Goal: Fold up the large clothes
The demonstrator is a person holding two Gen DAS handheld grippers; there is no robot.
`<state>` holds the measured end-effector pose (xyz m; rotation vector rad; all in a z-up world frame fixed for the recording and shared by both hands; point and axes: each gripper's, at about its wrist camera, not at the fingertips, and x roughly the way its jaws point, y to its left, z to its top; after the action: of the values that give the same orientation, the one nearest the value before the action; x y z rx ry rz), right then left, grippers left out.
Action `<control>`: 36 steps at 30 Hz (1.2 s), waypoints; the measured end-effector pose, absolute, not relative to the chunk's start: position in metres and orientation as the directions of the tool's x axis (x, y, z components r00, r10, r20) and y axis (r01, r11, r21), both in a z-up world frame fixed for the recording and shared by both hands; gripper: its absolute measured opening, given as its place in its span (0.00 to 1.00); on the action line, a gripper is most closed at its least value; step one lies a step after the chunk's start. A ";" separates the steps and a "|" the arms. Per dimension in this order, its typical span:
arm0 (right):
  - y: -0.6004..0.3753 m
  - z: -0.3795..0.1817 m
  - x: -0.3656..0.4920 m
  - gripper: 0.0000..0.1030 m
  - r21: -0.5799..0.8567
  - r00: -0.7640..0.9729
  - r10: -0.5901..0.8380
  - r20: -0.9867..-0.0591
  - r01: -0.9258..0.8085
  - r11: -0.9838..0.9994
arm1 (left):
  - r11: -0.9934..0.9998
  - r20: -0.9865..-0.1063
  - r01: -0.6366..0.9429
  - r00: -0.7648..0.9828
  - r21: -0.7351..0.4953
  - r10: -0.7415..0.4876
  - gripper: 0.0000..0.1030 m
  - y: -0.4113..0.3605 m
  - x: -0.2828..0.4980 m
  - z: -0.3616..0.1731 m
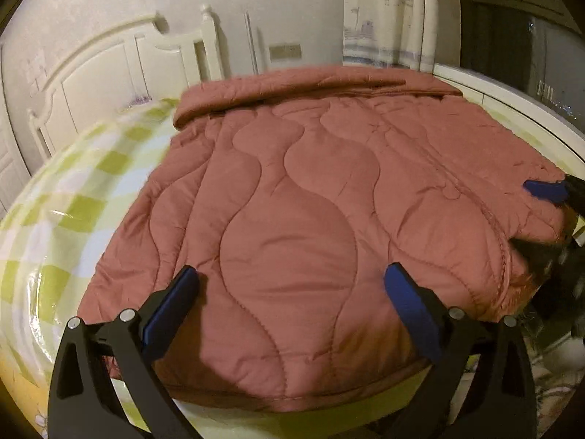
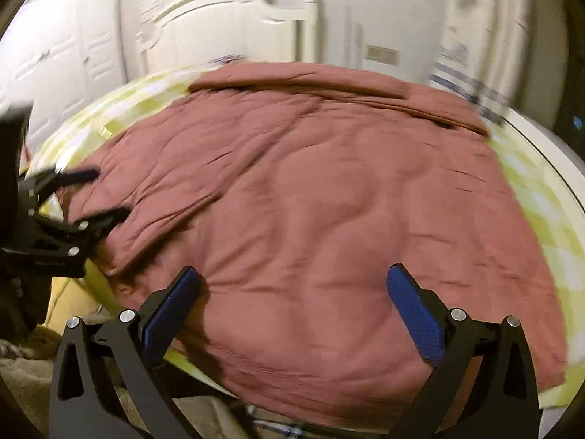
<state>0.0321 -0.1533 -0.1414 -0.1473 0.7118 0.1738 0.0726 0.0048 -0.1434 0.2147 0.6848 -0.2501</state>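
Observation:
A large dusty-pink quilted comforter [image 1: 310,190] lies spread on the bed, its far edge folded back in a band. It also fills the right wrist view [image 2: 329,201]. My left gripper [image 1: 290,278] is open and empty, just above the quilt's near edge. My right gripper [image 2: 292,278] is open and empty above the quilt's near edge. The right gripper's blue fingertip [image 1: 544,190] shows at the right of the left wrist view. The left gripper [image 2: 69,197] shows at the left of the right wrist view, at the quilt's left corner.
The bed has a green-and-white checked sheet [image 1: 73,190] and a white headboard [image 1: 109,73] at the far end. A curtain [image 1: 387,14] and a dark window [image 1: 519,29] stand at the far right. White wardrobe doors [image 2: 62,47] stand left.

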 end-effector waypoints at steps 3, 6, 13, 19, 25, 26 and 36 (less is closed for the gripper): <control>-0.154 -0.142 0.039 0.96 -0.050 0.722 0.115 -0.683 -0.203 0.978 | 0.948 -0.667 0.312 0.719 0.057 -0.197 0.98 0.012 0.078 -0.144; -0.161 -0.139 0.044 0.95 -0.051 0.688 0.116 -0.716 -0.218 0.975 | 0.941 -0.655 0.332 0.726 0.068 -0.209 0.98 0.014 0.078 -0.146; -0.221 -0.121 0.032 0.95 -0.106 0.733 -0.041 -0.679 -0.043 0.993 | 0.972 -0.649 0.228 0.733 -0.047 -0.204 0.97 0.062 0.084 -0.123; -0.324 -0.115 0.010 0.93 0.063 0.736 -0.118 -0.667 0.213 0.975 | 0.978 -0.640 0.043 0.750 -0.203 -0.166 0.96 0.138 0.101 -0.115; -0.343 -0.134 -0.003 0.81 0.147 0.743 -0.035 -0.669 0.178 0.973 | 0.974 -0.674 0.053 0.713 -0.222 -0.193 0.93 0.144 0.108 -0.132; -0.340 -0.134 -0.003 0.79 0.144 0.743 -0.024 -0.669 0.162 0.976 | 0.970 -0.675 0.087 0.704 -0.225 -0.220 0.91 0.138 0.108 -0.131; -0.319 -0.139 -0.014 0.21 0.308 0.785 0.168 -0.597 0.031 0.951 | 0.872 -0.655 0.275 0.578 -0.405 -0.487 0.28 0.103 0.102 -0.136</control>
<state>-0.0137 -0.3187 -0.1392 0.3124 0.6673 0.0749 0.1017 0.1025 -0.1365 -0.2726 0.8444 -0.4521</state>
